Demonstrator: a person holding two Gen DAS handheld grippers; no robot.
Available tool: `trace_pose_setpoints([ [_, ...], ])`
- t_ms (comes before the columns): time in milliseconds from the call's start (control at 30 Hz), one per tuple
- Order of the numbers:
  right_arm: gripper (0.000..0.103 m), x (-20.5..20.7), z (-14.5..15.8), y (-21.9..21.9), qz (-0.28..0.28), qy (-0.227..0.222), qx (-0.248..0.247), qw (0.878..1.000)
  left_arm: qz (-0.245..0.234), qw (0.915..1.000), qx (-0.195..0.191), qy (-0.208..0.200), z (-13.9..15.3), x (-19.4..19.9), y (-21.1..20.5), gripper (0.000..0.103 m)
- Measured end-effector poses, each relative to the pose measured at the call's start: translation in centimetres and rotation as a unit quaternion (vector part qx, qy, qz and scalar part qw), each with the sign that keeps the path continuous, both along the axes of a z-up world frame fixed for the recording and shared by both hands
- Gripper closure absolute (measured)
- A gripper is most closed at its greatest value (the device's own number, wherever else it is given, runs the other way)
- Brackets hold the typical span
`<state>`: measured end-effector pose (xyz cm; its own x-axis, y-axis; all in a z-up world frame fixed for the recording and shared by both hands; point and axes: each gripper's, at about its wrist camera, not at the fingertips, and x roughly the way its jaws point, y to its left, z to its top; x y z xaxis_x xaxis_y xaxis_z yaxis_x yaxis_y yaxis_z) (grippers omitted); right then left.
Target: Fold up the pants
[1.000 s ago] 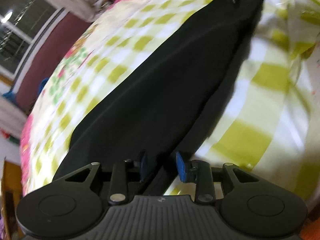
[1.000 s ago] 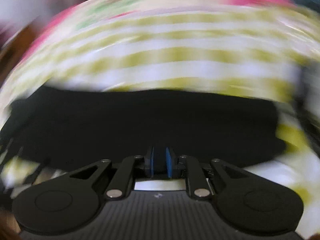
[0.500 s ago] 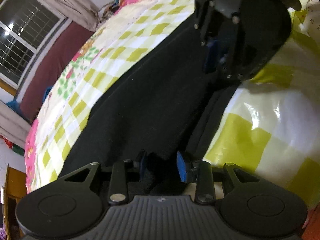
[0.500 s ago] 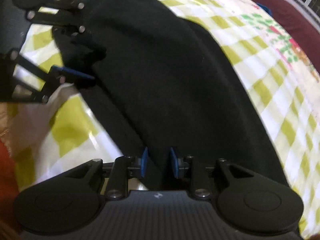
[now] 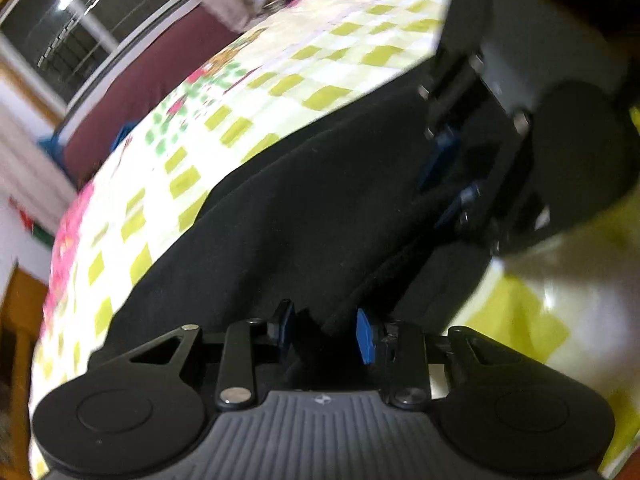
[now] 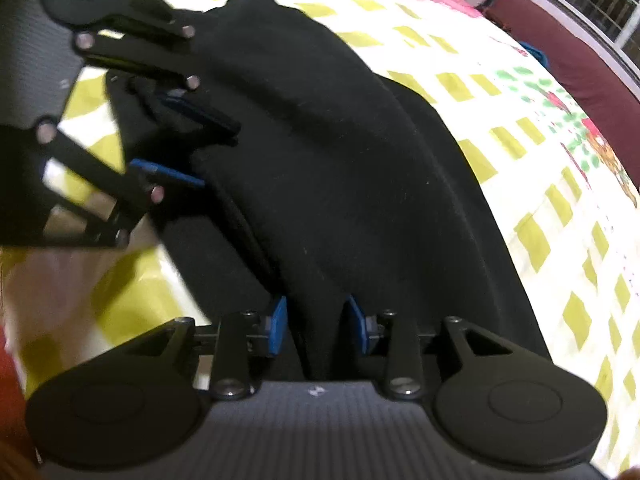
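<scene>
Black pants (image 5: 304, 216) lie folded over themselves on a yellow-and-white checked bedspread (image 5: 256, 92); they also fill the right wrist view (image 6: 344, 168). My left gripper (image 5: 326, 334) has its blue pads part open around a fold of the pants' near edge. My right gripper (image 6: 316, 326) is likewise part open with a ridge of black cloth between its pads. Each gripper shows in the other's view: the right one (image 5: 452, 176) at the upper right, the left one (image 6: 180, 140) at the upper left, both at the pants' edge.
The bedspread (image 6: 532, 152) has pink floral patches toward its far side. A maroon headboard or couch (image 5: 132, 92) and a barred window (image 5: 60, 36) stand beyond the bed. A brown wooden piece of furniture (image 5: 16, 320) is at the left edge.
The right gripper swung in from far away to close beside the left one, carrying the pants over into a fold. Its pads then spread wider apart. The left gripper stayed roughly in place.
</scene>
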<state>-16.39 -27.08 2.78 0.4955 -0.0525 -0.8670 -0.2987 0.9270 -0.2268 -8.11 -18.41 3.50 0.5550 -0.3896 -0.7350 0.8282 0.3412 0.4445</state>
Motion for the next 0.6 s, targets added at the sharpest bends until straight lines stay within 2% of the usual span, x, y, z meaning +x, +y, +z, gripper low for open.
trace_pose_setpoints([
  [67,0.093,0.3,0.4,-0.6,-0.012,0.002,0.02,1.0,0.001,1.0,-0.002,-0.003,0.2,0.1,0.3,0.052],
  [167,0.099,0.4,1.6,-1.5,-0.028,0.014,0.059,0.998,-0.043,0.9976,0.026,-0.047,-0.6,-1.5,1.0,0.052],
  [233,0.099,0.6,2.5,-1.3,-0.04,0.015,0.08,0.996,-0.076,0.9929,0.048,-0.078,-1.7,-2.6,1.1,0.052],
  [300,0.099,0.7,3.2,-1.6,-0.051,0.015,0.096,0.994,-0.087,0.9905,0.05,-0.094,-2.3,-2.8,1.0,0.052],
  [367,0.099,0.5,3.8,-1.7,-0.057,0.017,0.107,0.992,-0.074,0.9933,0.044,-0.078,-2.0,-2.0,0.6,0.056],
  [400,0.099,0.7,4.0,-1.8,-0.059,0.019,0.109,0.992,-0.062,0.9953,0.04,-0.062,-1.5,-1.4,0.6,0.07],
  [433,0.099,0.3,4.4,-1.8,-0.056,0.02,0.109,0.992,-0.053,0.9968,0.037,-0.047,-0.9,-1.2,0.9,0.075],
  [533,0.098,-0.6,5.8,-1.3,-0.044,0.017,0.116,0.992,-0.041,0.9984,0.025,-0.029,0.9,-1.2,2.1,0.078],
  [600,0.098,-1.2,6.5,-0.8,-0.039,0.019,0.124,0.991,-0.038,0.9987,0.026,-0.021,1.1,-1.5,2.7,0.078],
])
